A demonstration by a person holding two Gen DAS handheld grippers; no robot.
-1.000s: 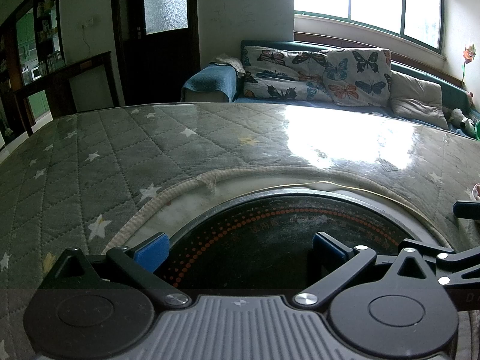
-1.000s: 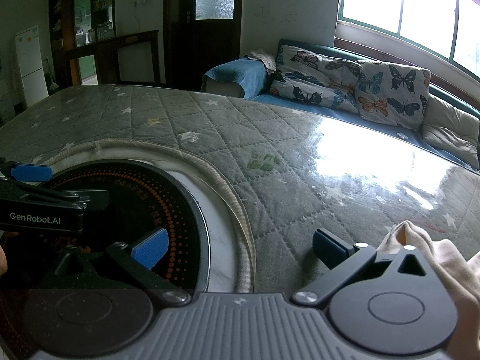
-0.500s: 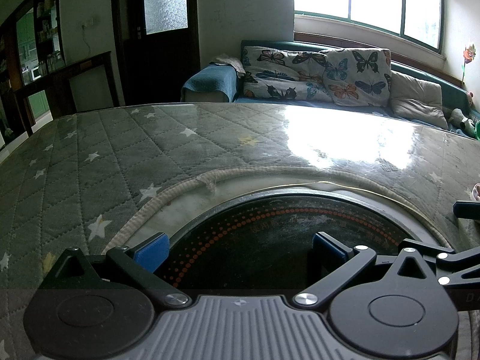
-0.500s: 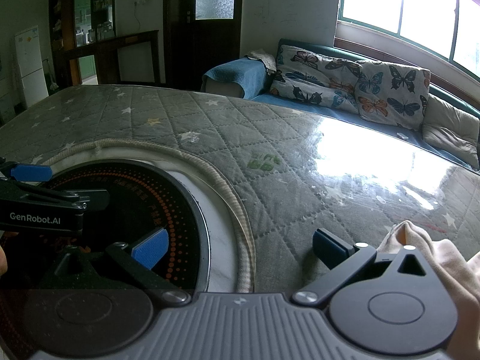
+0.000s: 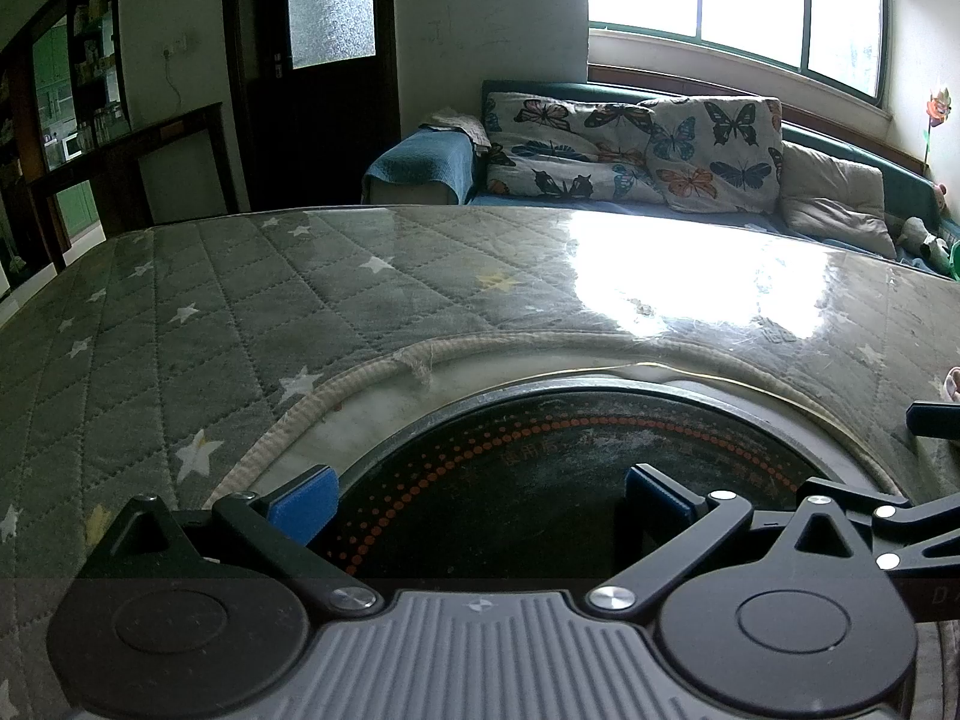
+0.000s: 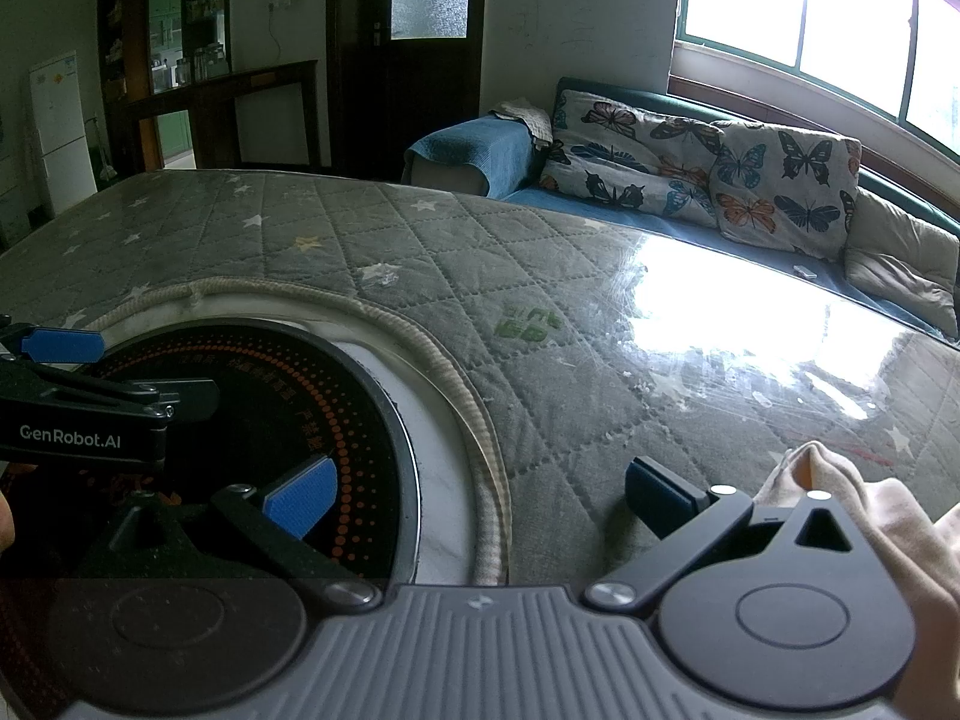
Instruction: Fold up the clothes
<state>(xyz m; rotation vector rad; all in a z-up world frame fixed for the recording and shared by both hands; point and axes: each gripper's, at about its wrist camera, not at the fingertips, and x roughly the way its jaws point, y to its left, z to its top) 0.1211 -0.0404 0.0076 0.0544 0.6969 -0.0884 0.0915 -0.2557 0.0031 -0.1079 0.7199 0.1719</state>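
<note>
Folding looks not yet begun: left tongs (image 5: pixel 480 495) gape empty over a dark round hotplate (image 5: pixel 570 468) on the quilted tabletop (image 6: pixel 540 276), right tongs (image 6: pixel 480 492) likewise released, a crumpled beige garment (image 6: pixel 888 516) at their 3 o'clock.

Both wrist cameras sat low over quilted table cover (image 5: pixel 180 324), facing sofa (image 5: pixel 630 162) and window. Left view looked straight across round black cooktop (image 5: pixel 570 480); right view stood further right. Shared: cooktop (image 6: pixel 252 420), cover, sofa, door.
</note>
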